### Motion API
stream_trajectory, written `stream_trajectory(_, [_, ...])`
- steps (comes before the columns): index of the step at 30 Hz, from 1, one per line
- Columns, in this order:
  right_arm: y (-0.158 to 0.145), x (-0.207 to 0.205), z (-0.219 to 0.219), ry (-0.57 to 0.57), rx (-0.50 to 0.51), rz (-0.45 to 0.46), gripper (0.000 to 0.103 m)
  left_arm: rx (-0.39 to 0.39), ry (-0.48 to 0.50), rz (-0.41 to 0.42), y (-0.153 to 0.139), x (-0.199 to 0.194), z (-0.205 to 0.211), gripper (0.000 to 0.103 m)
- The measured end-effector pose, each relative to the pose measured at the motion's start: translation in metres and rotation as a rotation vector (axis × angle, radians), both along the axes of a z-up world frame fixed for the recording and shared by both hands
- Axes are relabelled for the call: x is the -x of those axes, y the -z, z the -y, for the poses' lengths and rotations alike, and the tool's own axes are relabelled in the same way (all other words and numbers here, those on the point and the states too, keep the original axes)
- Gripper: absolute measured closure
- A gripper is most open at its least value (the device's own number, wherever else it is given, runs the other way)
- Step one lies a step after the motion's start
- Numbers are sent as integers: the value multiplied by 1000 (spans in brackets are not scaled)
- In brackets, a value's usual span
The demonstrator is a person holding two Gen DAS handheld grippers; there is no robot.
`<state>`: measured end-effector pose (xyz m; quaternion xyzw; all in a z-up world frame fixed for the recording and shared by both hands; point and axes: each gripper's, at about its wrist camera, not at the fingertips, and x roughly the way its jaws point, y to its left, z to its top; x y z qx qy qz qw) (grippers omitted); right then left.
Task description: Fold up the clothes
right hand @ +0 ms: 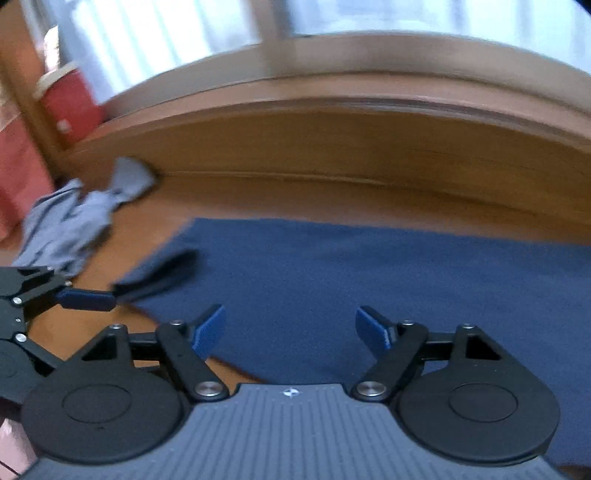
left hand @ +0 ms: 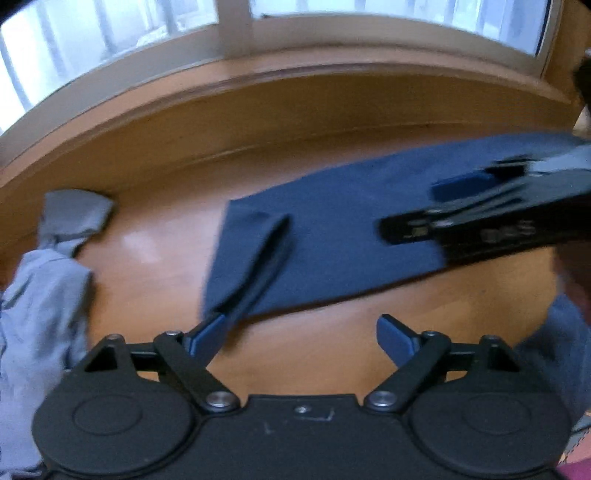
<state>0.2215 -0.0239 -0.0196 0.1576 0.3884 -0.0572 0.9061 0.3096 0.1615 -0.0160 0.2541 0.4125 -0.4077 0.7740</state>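
Clearly both grippers are held low over a wooden table point(left hand: 332, 350), each pointing forward toward the window side. Seen from its own camera, the left gripper point(left hand: 301, 334) has its two blue-padded fingers spread wide with nothing between them; its left fingertip point(left hand: 207, 332) sits just at the near corner of a dark blue cloth point(left hand: 332, 240), and whether it touches the fabric cannot be told because the picture is blurred. The right gripper point(right hand: 290, 328) hovers over the middle of the same cloth, its fingers likewise parted and empty. In the left view the right gripper reaches in from the right edge, lying across the blue cloth; in the right view the left gripper shows at the lower left, its pad beside a raised fold at the cloth's corner point(right hand: 159, 273). The blue cloth lies mostly flat on the table, spread wide toward the right. A crumpled grey garment point(right hand: 74, 225) is heaped well apart to the left, near the raised wooden ledge point(right hand: 332, 147) that runs along the back of the table. Above the ledge is a pale window frame point(left hand: 236, 18) with bright glass. A red container point(right hand: 70, 103) stands at the far left in the right view.
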Motion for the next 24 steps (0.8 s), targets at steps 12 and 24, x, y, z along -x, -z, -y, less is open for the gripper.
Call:
stream_trajectory(12, [10, -74, -64, 39, -4, -108, 34, 65, 100, -58, -4, -31, -71, 16])
stream_trajectory(24, [-36, -117, -98, -22, -105, 76, 87, 93, 165, -99, 2, -40, -82, 16])
